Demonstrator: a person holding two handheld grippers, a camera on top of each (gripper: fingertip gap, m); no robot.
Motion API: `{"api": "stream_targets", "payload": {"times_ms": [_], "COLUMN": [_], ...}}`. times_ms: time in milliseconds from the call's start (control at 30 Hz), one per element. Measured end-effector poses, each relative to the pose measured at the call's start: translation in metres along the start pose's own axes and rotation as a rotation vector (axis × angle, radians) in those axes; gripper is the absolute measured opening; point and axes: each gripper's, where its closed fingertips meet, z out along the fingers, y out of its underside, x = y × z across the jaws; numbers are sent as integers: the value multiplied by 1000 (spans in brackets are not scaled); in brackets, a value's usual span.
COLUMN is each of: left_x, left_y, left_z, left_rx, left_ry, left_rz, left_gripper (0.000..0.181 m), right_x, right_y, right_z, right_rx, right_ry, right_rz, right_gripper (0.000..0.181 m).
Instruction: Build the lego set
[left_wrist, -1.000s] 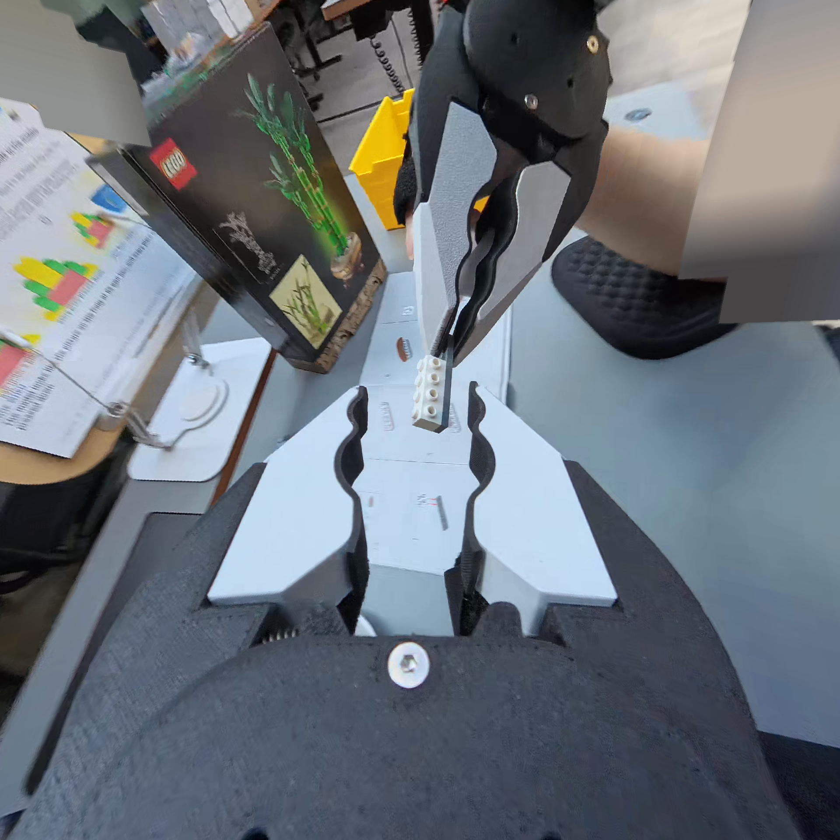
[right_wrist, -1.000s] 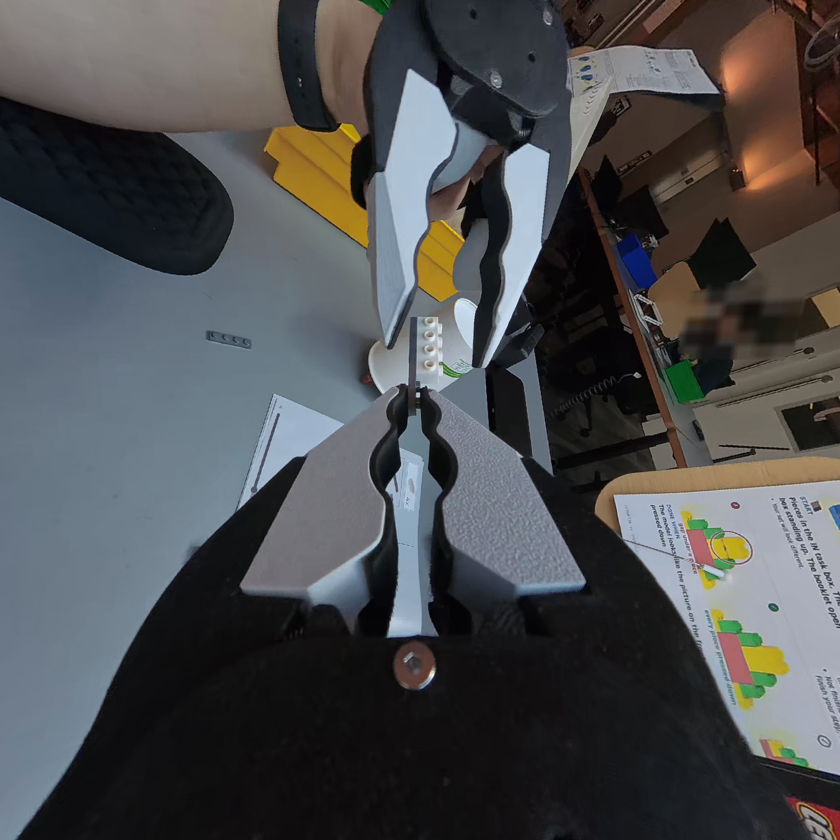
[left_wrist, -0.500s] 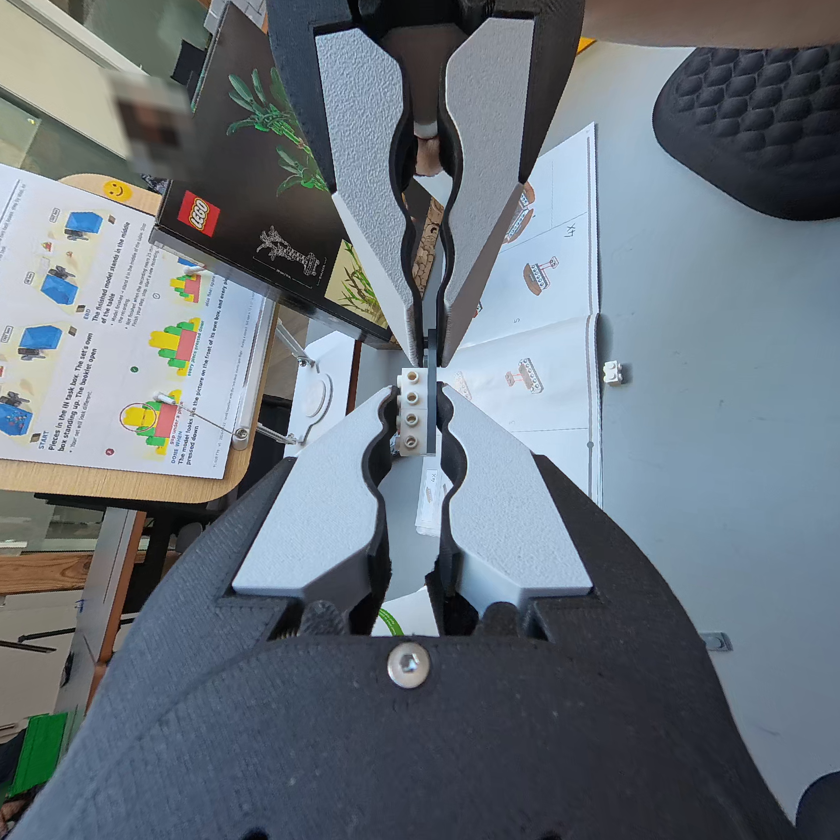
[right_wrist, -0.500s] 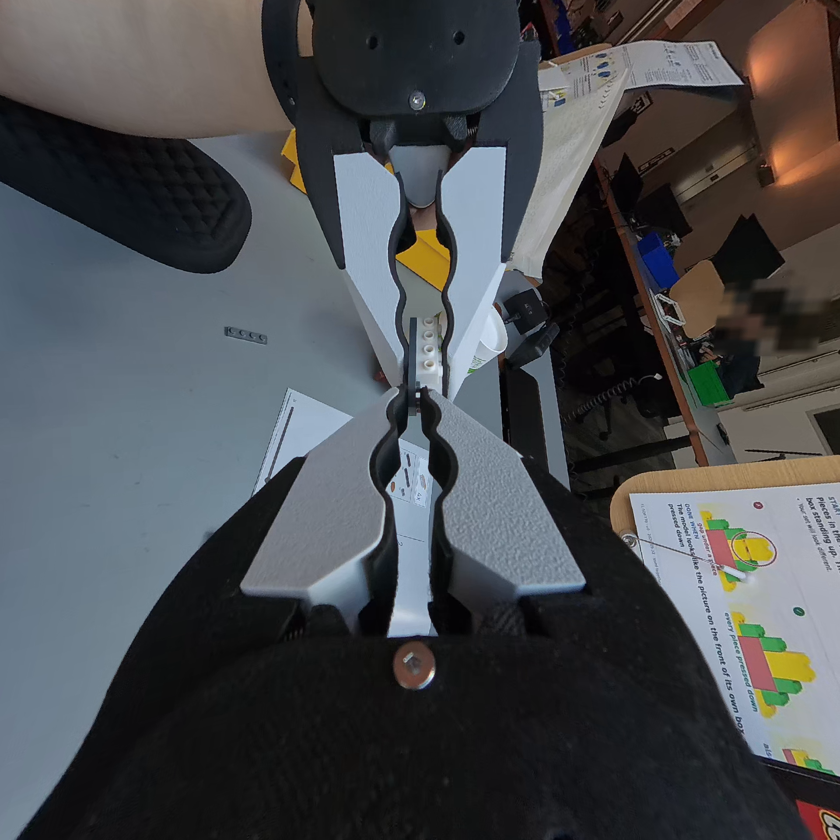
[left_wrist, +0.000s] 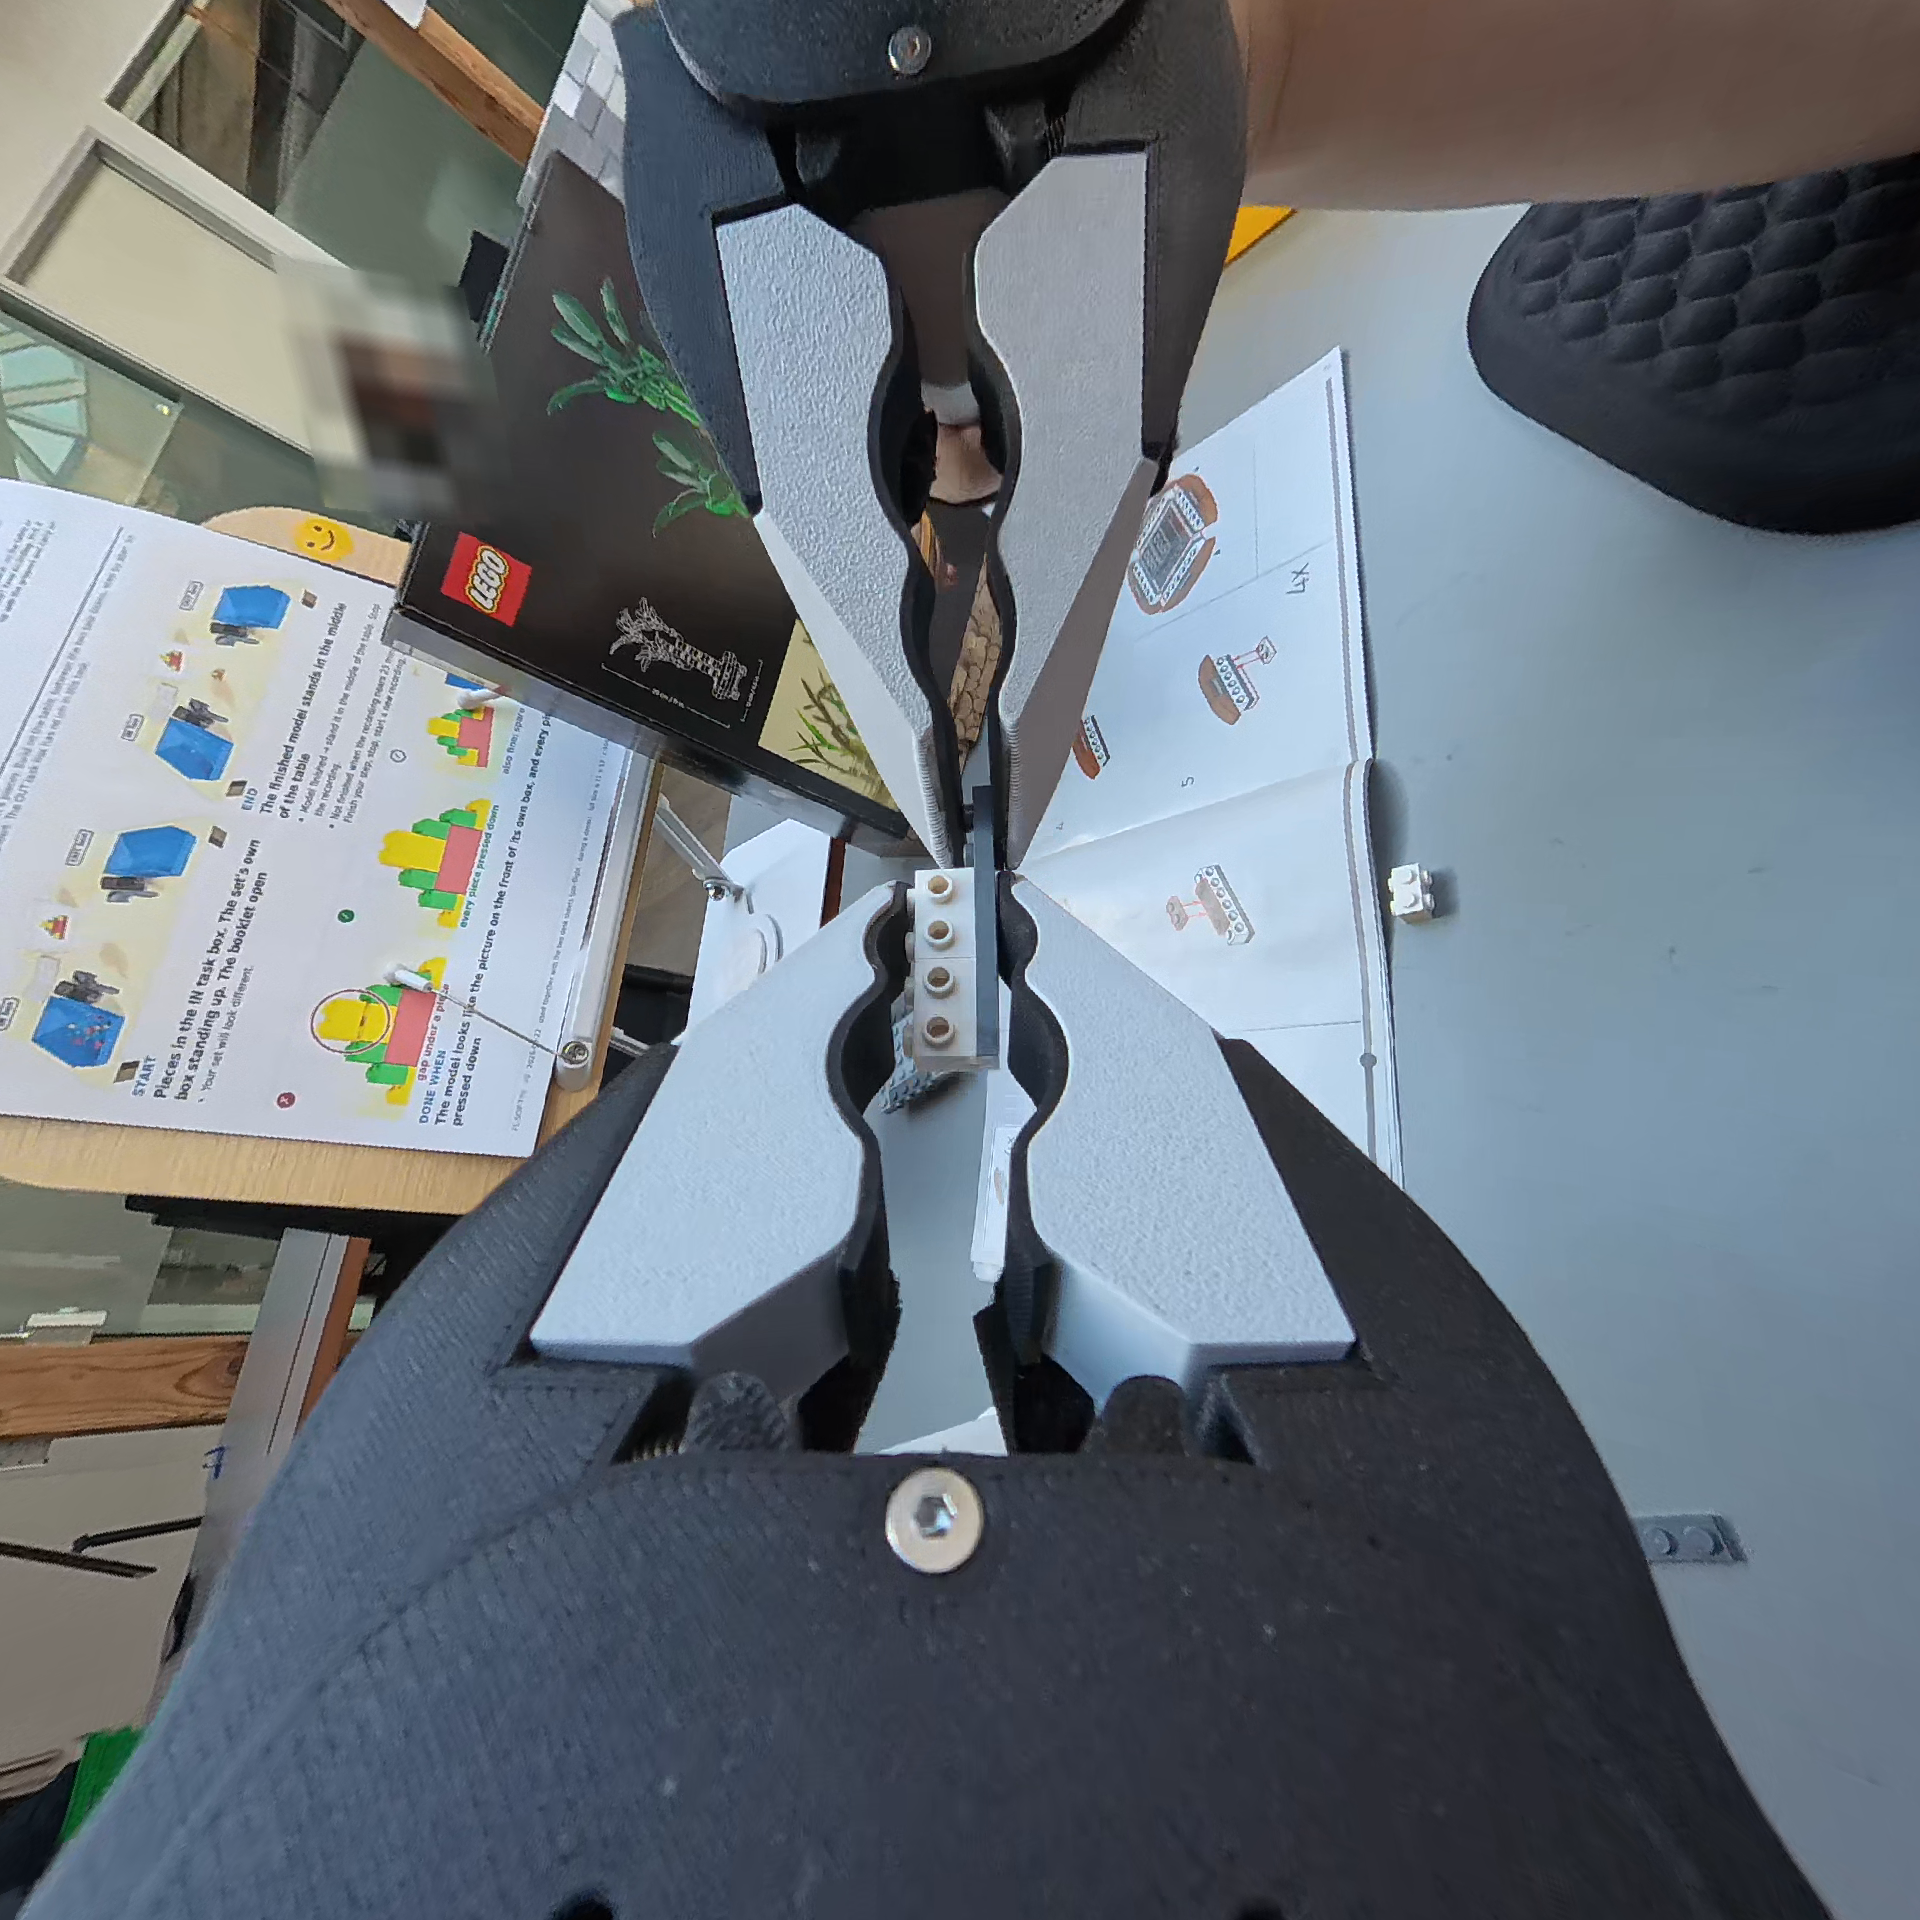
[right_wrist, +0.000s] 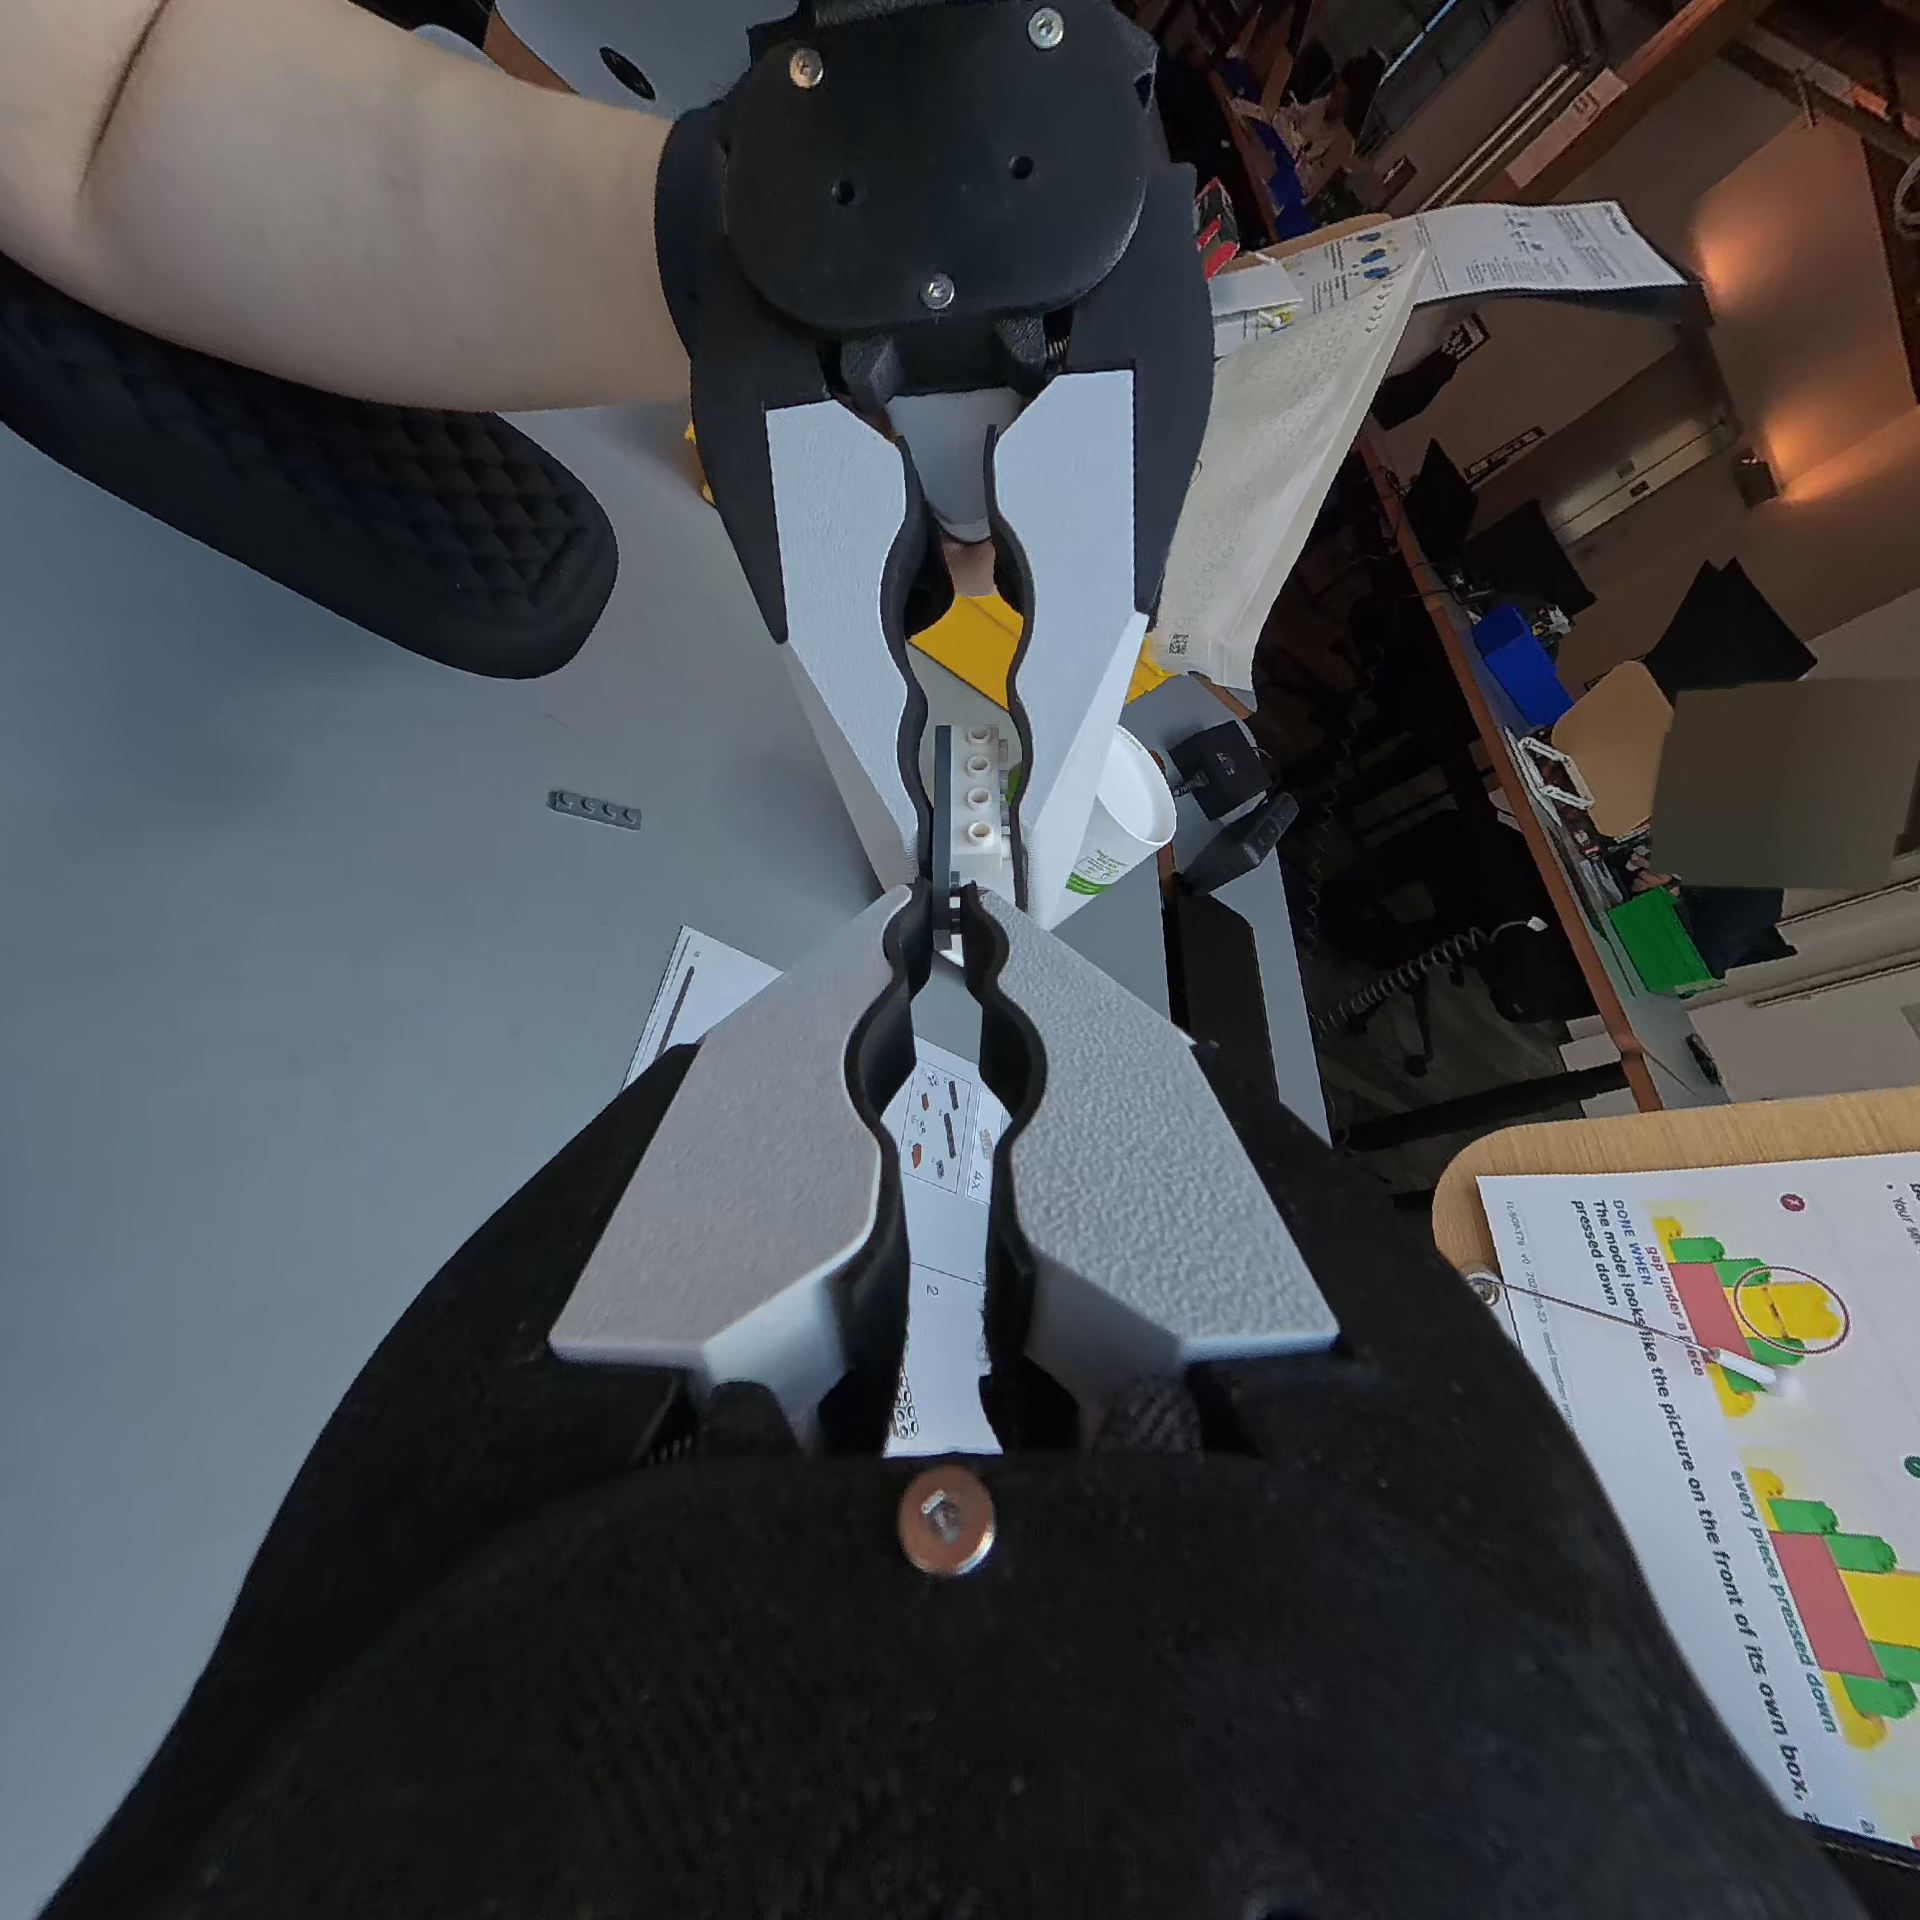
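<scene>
My left gripper is shut on a white brick with studs along its side. A thin dark plate lies flat against the brick. My right gripper comes in from above, tip to tip with the left, and is shut on the plate's end. In the right wrist view my right gripper pinches the dark plate. The white brick sits between the fingers of the left gripper. Both are held above the table.
An open instruction booklet lies on the grey table below, with the set's black box behind it. A small white brick and a grey plate lie loose. A black padded rest, a paper cup and a task sheet stand around. Both grippers' tips are close together, under 4 cm apart.
My left gripper was open one second ago and has shut on the white brick. The two grippers have pushed closer, so the brick now sits deeper between the left fingers.
</scene>
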Motion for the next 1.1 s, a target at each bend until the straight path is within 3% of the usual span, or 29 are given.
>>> {"api": "stream_targets", "payload": {"times_ms": [133,300,433,1100], "left_x": [0,-1,-1,-12], "left_y": [-16,-17,-15,-39], "left_z": [-9,-14,-13,-28], "left_rx": [99,90,81,262], "left_ry": [19,21,27,-7], "left_rz": [-25,-28,-37,-96], "left_gripper": [13,13,13,14], "right_x": [-1,4,0,6], "right_y": [-13,-17,-18,-32], "right_z": [-8,-19,-16,-27], "right_rx": [102,142,111,208], "right_ry": [-22,-12,-15,-5], "right_rz": [37,60,19,65], "right_gripper": [5,12,2,2]}}
